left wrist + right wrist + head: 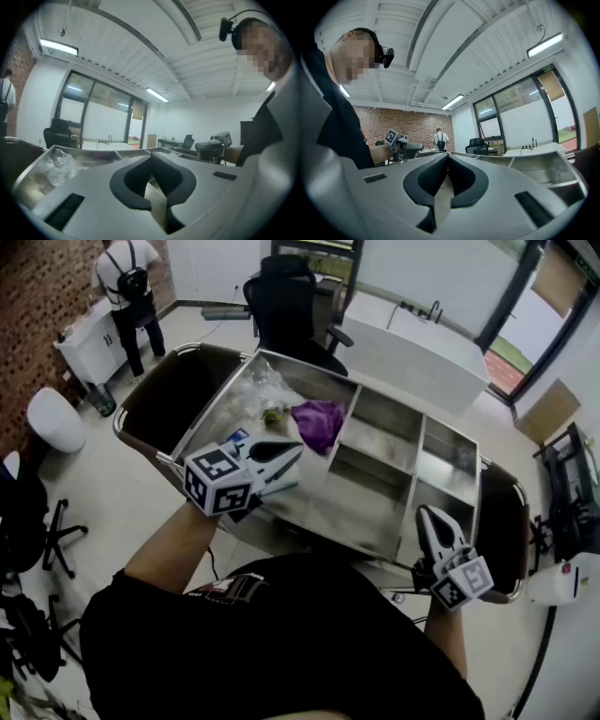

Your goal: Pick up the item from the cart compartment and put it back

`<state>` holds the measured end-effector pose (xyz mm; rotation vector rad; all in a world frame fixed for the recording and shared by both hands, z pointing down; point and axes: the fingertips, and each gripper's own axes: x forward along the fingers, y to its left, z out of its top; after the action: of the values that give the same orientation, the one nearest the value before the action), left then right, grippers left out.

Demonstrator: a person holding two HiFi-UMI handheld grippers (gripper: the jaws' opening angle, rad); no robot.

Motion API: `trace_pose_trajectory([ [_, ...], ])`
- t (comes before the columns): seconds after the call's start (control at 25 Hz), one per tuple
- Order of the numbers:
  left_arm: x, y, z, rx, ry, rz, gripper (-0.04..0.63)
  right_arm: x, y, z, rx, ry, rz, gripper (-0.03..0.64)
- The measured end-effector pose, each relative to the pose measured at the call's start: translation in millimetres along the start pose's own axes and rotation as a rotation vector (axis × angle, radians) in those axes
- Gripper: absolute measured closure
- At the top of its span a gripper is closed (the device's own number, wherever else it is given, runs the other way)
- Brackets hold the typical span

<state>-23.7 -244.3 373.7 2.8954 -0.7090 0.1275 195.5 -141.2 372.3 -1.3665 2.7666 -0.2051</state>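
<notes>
Both pairs of jaws are clenched on nothing. The left gripper (292, 454), centre-left in the head view, points toward the purple cloth (319, 423). The cloth lies beside crumpled clear plastic (261, 388) in the large compartment of the steel cart (370, 517), so this is probably a line-up for the pick. The right gripper (429, 517) hangs idle at lower right, by the cart's near rim.

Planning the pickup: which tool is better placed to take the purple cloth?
Left. The left tool hangs beside the purple cloth, over its compartment; the right tool is at the near right edge of the cart.

Brick wall (37, 292), black office chair (289, 298), pale floor (103, 488), ceiling strip lights (546, 44)
</notes>
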Motion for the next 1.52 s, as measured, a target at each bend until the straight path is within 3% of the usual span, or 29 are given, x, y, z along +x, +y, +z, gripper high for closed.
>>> trace_pose_trajectory([
  [0.16,-19.0,81.9,20.9,0.060,0.088,0.178,0.595,-2.7,-5.0,2.3,-0.005,-0.012,-0.013,0.615],
  [0.28,-28.1,138.2,1.0,0.051,0.238,0.274,0.595,-1.5,-3.4,1.0,0.001,-0.014,-0.012,0.615],
  [0.4,-28.7,172.6,-40.8,0.022,0.445,0.299,0.595,-0.8,-1.9,-0.5,0.002,-0.013,-0.011,0.615],
  [0.48,-27.6,187.1,-70.4,0.010,0.580,0.294,0.465,-0.1,-3.3,-0.1,-0.004,-0.012,-0.012,0.615],
  [0.56,-27.1,198.1,-95.0,-0.009,0.685,0.301,0.387,0.2,-5.6,2.9,-0.011,-0.015,-0.013,0.615],
  [0.8,-24.6,209.6,-151.9,-0.096,0.906,0.300,0.352,-0.7,-5.4,12.3,-0.023,-0.035,-0.012,0.615],
  [0.88,-24.6,212.5,-165.0,-0.148,0.942,0.297,0.318,-1.6,-6.8,9.5,-0.018,-0.031,-0.015,0.614],
  [1.0,-24.1,210.5,-165.8,-0.240,0.934,0.262,0.272,-4.4,-9.5,6.7,-0.007,-0.029,-0.023,0.615],
  [1.12,-24.0,205.6,-164.3,-0.272,0.937,0.229,0.219,-6.9,-11.0,8.5,-0.004,-0.034,-0.030,0.615],
  [1.28,-23.7,204.9,-167.6,-0.241,0.956,0.243,0.213,-6.6,-11.1,8.9,-0.007,-0.033,-0.030,0.615],
  [1.52,-23.3,203.6,-171.7,-0.119,0.966,0.266,0.223,-5.0,-9.2,6.2,-0.003,-0.032,-0.027,0.615],
])
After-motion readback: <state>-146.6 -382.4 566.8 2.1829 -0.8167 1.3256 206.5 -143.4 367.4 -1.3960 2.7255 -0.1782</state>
